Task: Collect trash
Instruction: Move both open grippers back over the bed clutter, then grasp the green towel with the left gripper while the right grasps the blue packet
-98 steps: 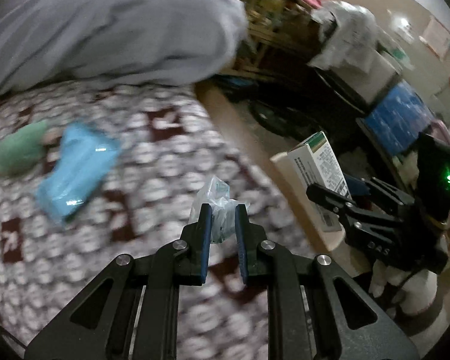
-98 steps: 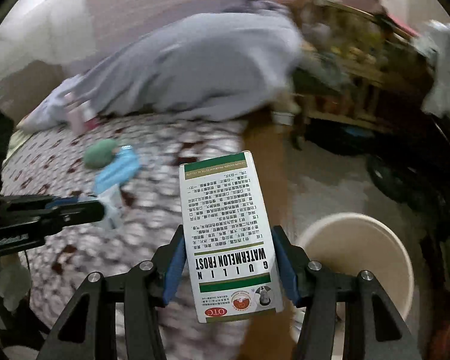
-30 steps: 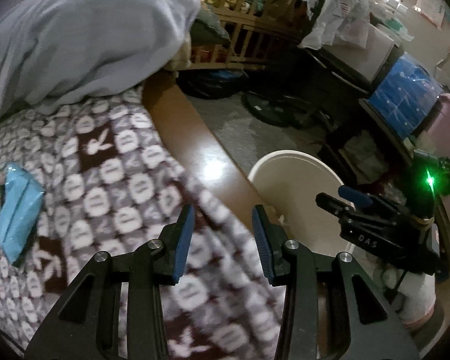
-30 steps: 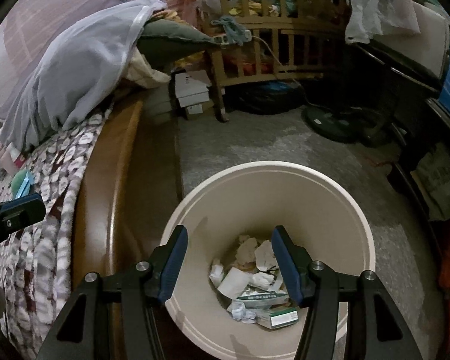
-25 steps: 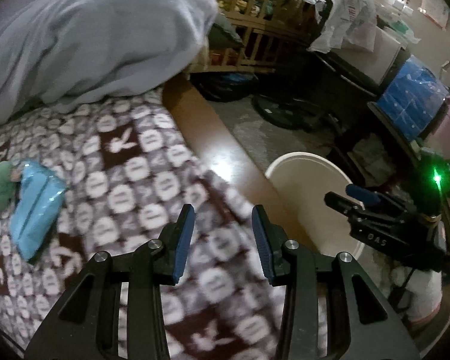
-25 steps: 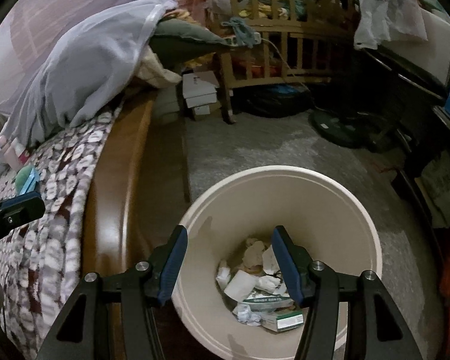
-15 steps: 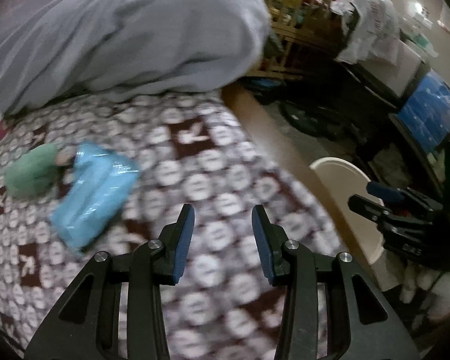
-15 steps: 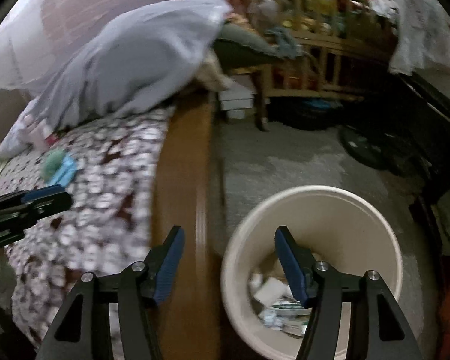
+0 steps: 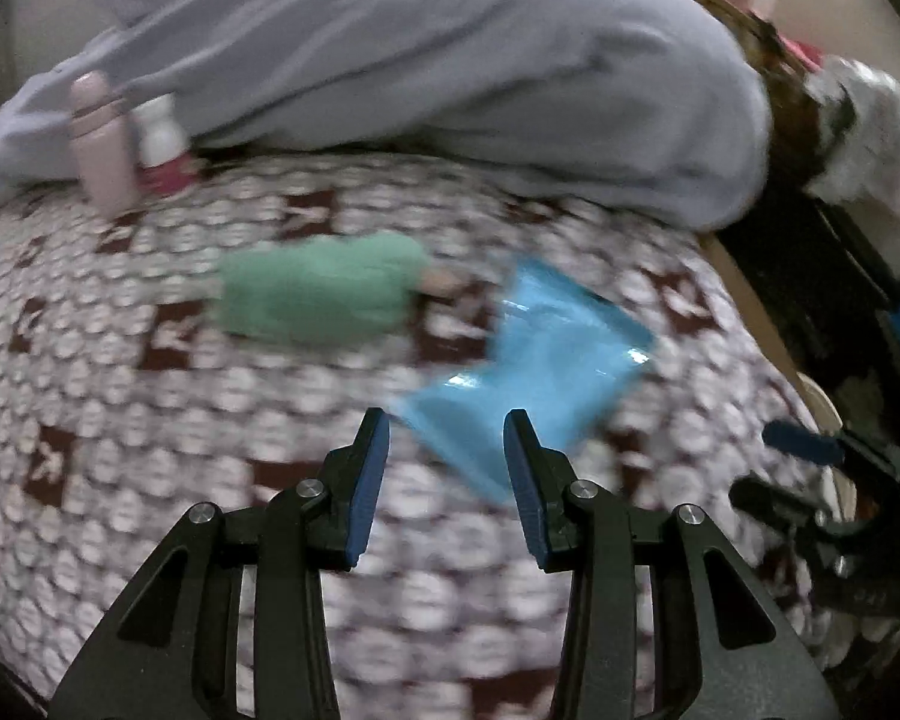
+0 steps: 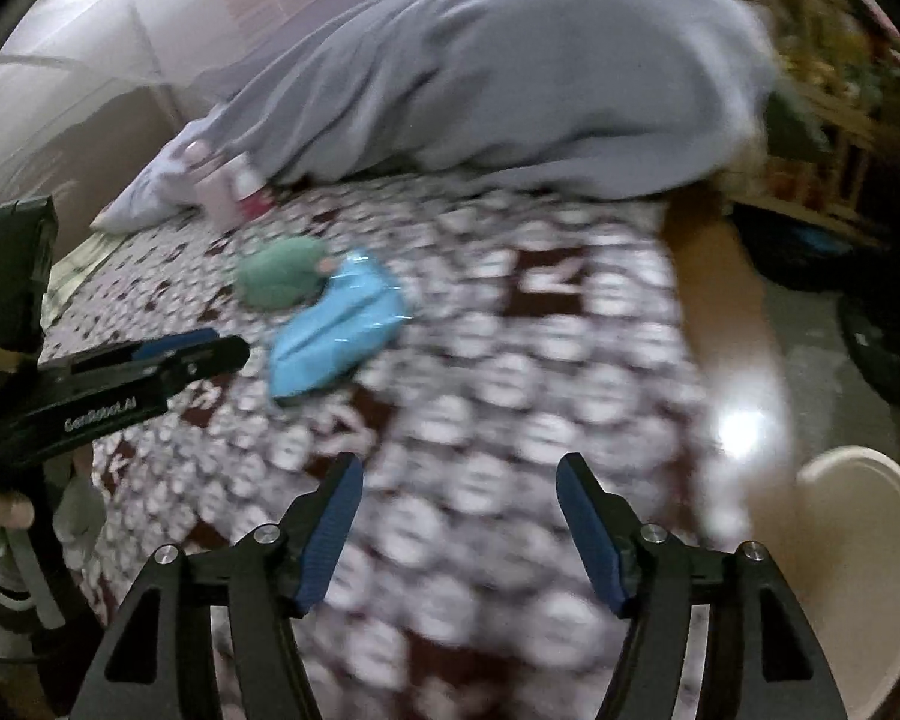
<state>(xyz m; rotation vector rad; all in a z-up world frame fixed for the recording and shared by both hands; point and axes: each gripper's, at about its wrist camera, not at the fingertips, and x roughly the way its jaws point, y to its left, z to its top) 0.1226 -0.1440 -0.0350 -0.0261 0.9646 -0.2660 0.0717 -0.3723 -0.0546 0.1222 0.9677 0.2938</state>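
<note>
**Risk check: blue packet next, both claws empty**

The blue packet [image 9: 528, 360] lies flat on the patterned blanket [image 9: 120, 408], just beside a green bundle [image 9: 318, 294] that nearly touches its far corner. My left gripper [image 9: 447, 462] hangs above the packet's near edge, jaws part open, nothing between the pads. My right gripper [image 10: 459, 516] sits over bare blanket, well apart from the packet; its jaws have just been opening and are wide and empty. The bin [image 10: 864, 546] shows at the bed's far side, past the wooden rail [image 10: 732, 360].

Likely failures, as I judge them:
- Packet is thin and slick. Pads closing flat on it may pinch blanket too and drag the cover along.
- Both views are smeared. Closing while moving could miss the edge.
- A grab placed too far back may catch the green bundle; I cannot tell whether that is trash.
- A corner-only hold may slip over the rail, short of the bin.
</note>
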